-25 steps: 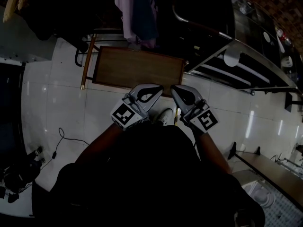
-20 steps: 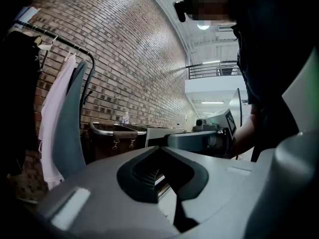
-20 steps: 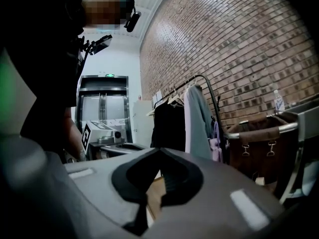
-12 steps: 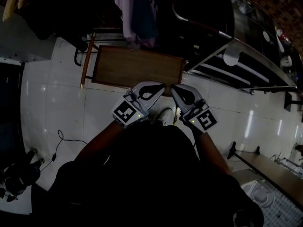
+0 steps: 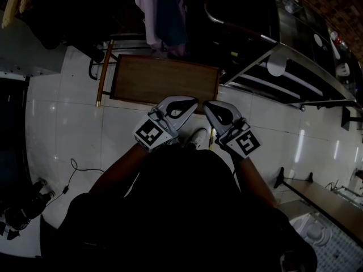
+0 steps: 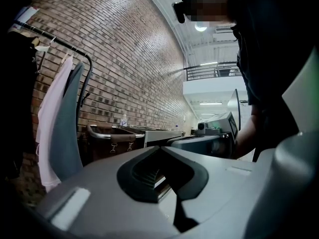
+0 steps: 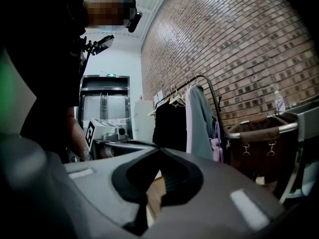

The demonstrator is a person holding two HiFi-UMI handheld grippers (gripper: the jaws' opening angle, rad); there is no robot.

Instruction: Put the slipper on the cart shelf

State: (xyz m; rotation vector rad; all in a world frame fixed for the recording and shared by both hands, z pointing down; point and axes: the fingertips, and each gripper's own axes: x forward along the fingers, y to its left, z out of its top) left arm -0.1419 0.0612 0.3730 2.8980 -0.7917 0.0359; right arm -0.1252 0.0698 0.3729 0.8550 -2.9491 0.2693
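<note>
Both grippers hang side by side in front of my body, above the near edge of a flat wooden cart shelf [image 5: 164, 79]. My left gripper [image 5: 190, 102] has its jaws together with nothing between them; the left gripper view [image 6: 160, 147] shows the same. Beside it, my right gripper [image 5: 209, 106] is also shut and empty [image 7: 160, 149]. A pale shoe-like shape [image 5: 198, 137] lies on the floor below and between the two grippers. I cannot tell whether it is the slipper or the person's foot.
A clothes rack with hanging garments [image 5: 161, 16] stands beyond the wooden shelf, seen too in the right gripper view [image 7: 197, 118]. A brown cart with a metal rail [image 7: 259, 143] and steel counters [image 5: 295, 78] are at the right. A cable [image 5: 74, 166] lies on the white tiles at left.
The left gripper has crept slightly forward toward the wooden shelf. Nothing else has visibly moved.
</note>
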